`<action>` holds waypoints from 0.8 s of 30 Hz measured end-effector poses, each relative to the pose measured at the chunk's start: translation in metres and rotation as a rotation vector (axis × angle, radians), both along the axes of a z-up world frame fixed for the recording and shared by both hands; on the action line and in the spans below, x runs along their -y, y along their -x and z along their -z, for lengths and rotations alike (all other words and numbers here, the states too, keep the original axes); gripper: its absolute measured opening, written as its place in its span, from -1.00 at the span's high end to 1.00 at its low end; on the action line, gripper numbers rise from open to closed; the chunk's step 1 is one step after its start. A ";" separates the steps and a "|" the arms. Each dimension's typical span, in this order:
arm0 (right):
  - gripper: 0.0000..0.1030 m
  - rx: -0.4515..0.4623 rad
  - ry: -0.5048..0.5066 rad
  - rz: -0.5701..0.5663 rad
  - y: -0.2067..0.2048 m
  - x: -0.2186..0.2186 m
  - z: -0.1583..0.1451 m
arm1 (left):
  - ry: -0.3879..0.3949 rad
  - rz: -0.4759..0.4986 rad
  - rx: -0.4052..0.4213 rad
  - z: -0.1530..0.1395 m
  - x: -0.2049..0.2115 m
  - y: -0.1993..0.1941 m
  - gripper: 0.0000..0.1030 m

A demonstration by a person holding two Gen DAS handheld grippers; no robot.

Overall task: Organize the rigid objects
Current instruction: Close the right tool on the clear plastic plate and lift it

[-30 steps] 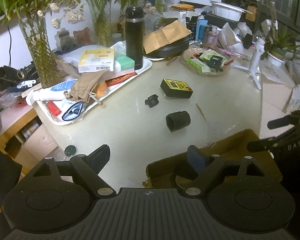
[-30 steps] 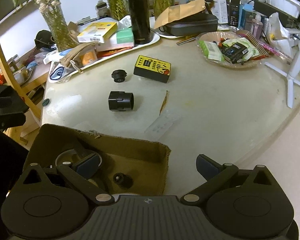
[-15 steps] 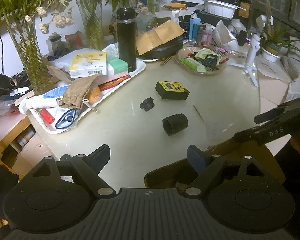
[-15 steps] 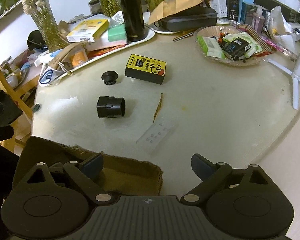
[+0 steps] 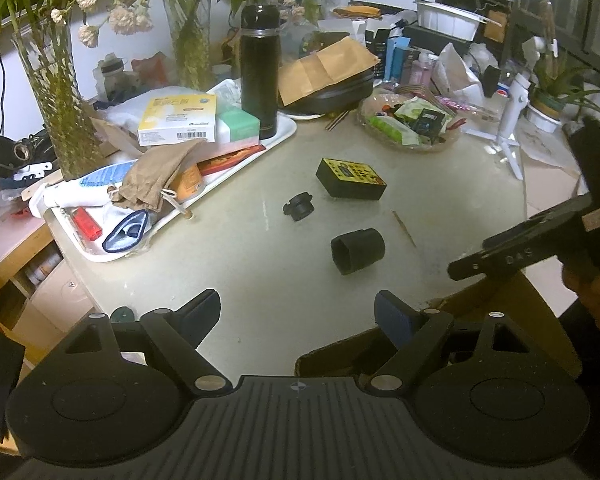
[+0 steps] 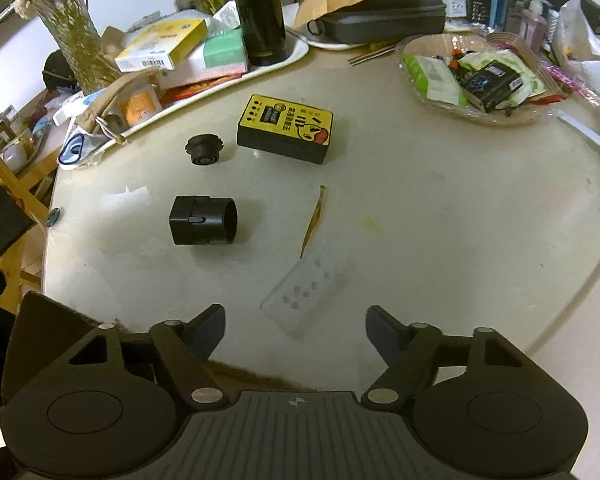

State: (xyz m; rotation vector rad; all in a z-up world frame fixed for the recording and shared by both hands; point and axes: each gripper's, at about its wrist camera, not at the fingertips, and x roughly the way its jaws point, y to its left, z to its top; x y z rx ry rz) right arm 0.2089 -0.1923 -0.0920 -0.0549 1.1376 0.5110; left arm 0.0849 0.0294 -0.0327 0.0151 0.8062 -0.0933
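A: What do I see on the counter (image 6: 440, 208)?

B: In the middle left of my right view lies a black tube (image 6: 203, 221) on its side. Above it sits a small black cap (image 6: 204, 150). Right of the cap is a yellow box (image 6: 286, 128). A clear flat strip (image 6: 306, 292) lies near the bottom middle.

A: And my grippers?

B: My left gripper (image 5: 298, 314) is wide open, with nothing in it. My right gripper (image 6: 296, 326) is closing, and nothing is between its 2 fingers. A brown cardboard box (image 5: 512, 312) sits at the lower right of my left view.
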 end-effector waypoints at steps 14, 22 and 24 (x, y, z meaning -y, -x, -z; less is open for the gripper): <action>-0.20 -0.086 0.082 -0.034 -0.038 -0.026 0.036 | 0.035 0.004 -0.001 0.006 -0.006 -0.001 -0.65; 0.11 -0.024 0.165 -0.073 -0.039 -0.041 0.039 | 0.048 -0.014 -0.007 0.006 -0.009 -0.002 -0.64; 0.23 -0.020 0.170 -0.074 -0.039 -0.040 0.038 | 0.048 -0.012 -0.004 0.004 -0.009 -0.002 -0.64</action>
